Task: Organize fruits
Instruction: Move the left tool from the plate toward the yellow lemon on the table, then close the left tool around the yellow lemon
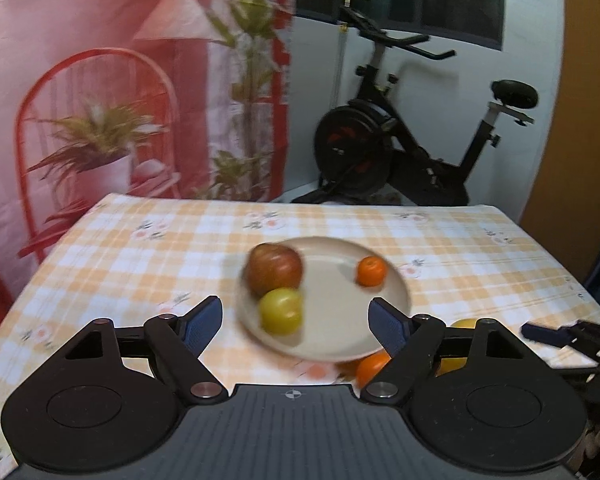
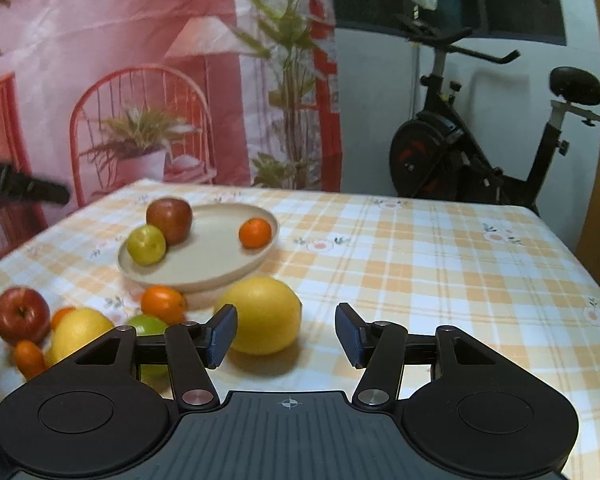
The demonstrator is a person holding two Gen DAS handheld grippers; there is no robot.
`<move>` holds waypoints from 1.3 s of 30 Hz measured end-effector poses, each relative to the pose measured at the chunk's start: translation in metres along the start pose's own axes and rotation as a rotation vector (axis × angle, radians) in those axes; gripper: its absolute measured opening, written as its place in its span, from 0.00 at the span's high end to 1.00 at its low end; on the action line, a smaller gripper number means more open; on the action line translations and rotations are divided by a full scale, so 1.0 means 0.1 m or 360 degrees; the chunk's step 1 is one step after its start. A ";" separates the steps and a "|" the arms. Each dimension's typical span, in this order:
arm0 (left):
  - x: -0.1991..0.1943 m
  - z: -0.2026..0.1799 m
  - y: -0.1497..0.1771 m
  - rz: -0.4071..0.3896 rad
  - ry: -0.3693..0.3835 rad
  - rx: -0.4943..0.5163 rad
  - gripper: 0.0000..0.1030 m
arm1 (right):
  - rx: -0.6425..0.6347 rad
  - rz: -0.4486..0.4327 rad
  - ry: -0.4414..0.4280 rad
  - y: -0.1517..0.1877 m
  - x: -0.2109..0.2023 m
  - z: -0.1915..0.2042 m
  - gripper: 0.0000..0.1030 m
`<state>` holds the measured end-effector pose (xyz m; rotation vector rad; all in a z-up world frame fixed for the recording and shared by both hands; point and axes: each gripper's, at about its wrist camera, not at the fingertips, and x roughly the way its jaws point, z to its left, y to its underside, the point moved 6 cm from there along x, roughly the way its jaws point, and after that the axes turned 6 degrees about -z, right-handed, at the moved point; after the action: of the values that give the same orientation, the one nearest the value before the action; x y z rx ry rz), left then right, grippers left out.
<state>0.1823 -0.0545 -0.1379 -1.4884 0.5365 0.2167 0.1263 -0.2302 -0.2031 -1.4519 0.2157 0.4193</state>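
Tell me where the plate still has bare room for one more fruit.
The plate is bare in its middle, between the small orange and the apple with the green fruit. Its left edge is crowded.

A printed cloth (image 2: 420,264) in an orange check with small flowers covered the counter, matt and lightly creased. The beige plate (image 2: 216,256) looked like matt ceramic, smooth. The big yellow citrus (image 2: 264,316) had a finely pitted, faintly shiny rind; the red apple (image 2: 20,314) was smooth and glossy. Each gripper was matt black plastic with ribbed casing, metal pivot pins and textured blue pads (image 2: 350,334).
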 end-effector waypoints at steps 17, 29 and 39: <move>0.73 -0.90 0.26 0.0311 0.0414 0.0117 0.48 | -0.0104 0.0163 -0.0112 0.14 0.19 -0.15 0.51; 0.94 -1.17 0.25 0.0415 0.0538 0.0139 0.57 | -0.0119 0.0200 -0.0182 0.16 0.29 -0.19 0.50; 1.05 -1.45 0.25 0.0495 0.0702 0.0144 0.57 | -0.0138 0.0194 -0.0200 0.12 0.34 -0.19 0.49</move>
<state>0.2320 -0.2136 -0.2078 -1.3619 1.1213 0.1016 0.1544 -0.2434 -0.2298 -1.4958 0.1878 0.6238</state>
